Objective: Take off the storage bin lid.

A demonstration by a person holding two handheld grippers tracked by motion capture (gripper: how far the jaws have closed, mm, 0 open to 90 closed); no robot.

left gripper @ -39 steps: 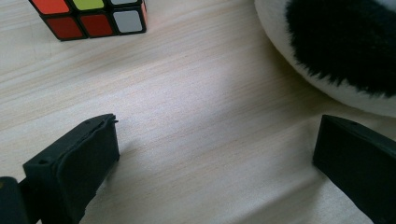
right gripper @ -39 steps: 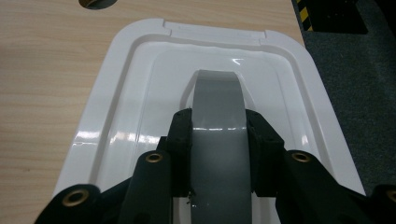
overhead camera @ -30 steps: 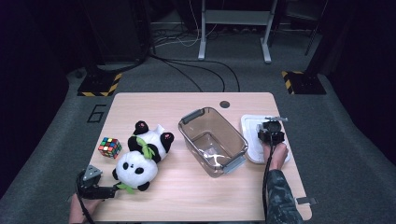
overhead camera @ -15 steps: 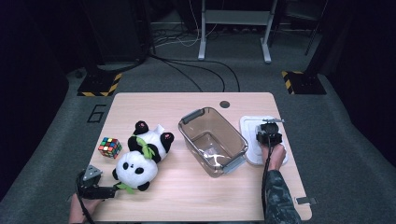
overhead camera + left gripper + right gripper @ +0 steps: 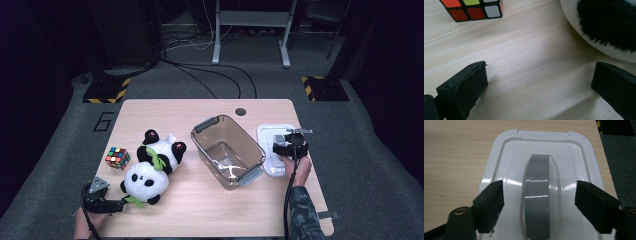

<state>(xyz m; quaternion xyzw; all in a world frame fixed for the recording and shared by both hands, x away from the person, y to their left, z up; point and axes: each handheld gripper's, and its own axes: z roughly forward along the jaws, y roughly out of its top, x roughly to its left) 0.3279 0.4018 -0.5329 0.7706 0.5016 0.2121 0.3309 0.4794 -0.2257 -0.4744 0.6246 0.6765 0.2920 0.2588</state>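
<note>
With your right hand-held gripper (image 5: 537, 202) just opened, released over the white lid (image 5: 278, 150) beside the empty bin (image 5: 227, 151), panda (image 5: 152, 169) and cube (image 5: 118, 157) remain unpacked, left hand-held gripper (image 5: 536, 85) also released.

Light wooden table (image 5: 200, 210) with grommet hole (image 5: 241, 111) at twelve o'clock. Bearing Rubik's cube (image 5: 117, 157) at nine, two plush pandas (image 5: 155, 167) beside it, clear bin (image 5: 227, 152) centrally, white lid (image 5: 270, 137) at three.
</note>
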